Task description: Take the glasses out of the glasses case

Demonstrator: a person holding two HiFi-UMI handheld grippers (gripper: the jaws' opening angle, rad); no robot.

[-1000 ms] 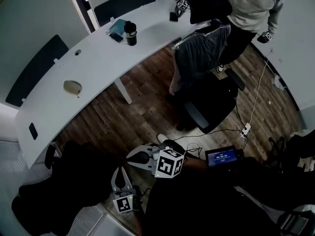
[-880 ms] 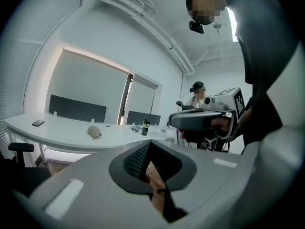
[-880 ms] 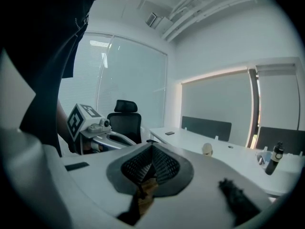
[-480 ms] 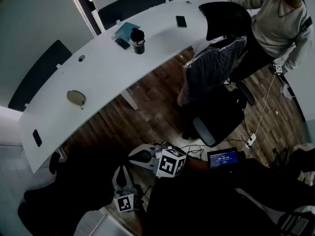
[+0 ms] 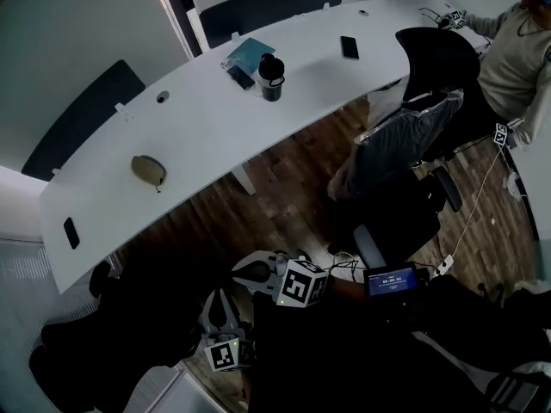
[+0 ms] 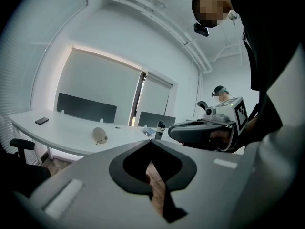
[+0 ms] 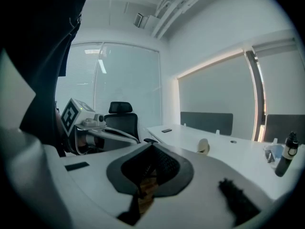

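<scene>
The glasses case (image 5: 148,169) is a beige oval pouch lying shut on the long white curved table (image 5: 198,136), towards its left part. Both grippers hang low over the wooden floor, close to my body and well short of the table. My left gripper (image 5: 217,298) is shut and empty, and so is my right gripper (image 5: 239,274), just to its right. The left gripper view looks past its shut jaws (image 6: 151,149) to the case (image 6: 99,135). In the right gripper view the case (image 7: 204,146) lies beyond the shut jaws (image 7: 151,151).
On the table stand a dark bottle (image 5: 271,65), a blue notebook (image 5: 248,54) and two phones (image 5: 349,47) (image 5: 71,232). A black office chair with a jacket (image 5: 405,144) stands at the right, a person (image 5: 516,50) behind it. A tablet (image 5: 392,280) lies on the floor.
The table and the case have slid down and to the right in the head view. The other person has moved off to the right. Both grippers stay shut near my body.
</scene>
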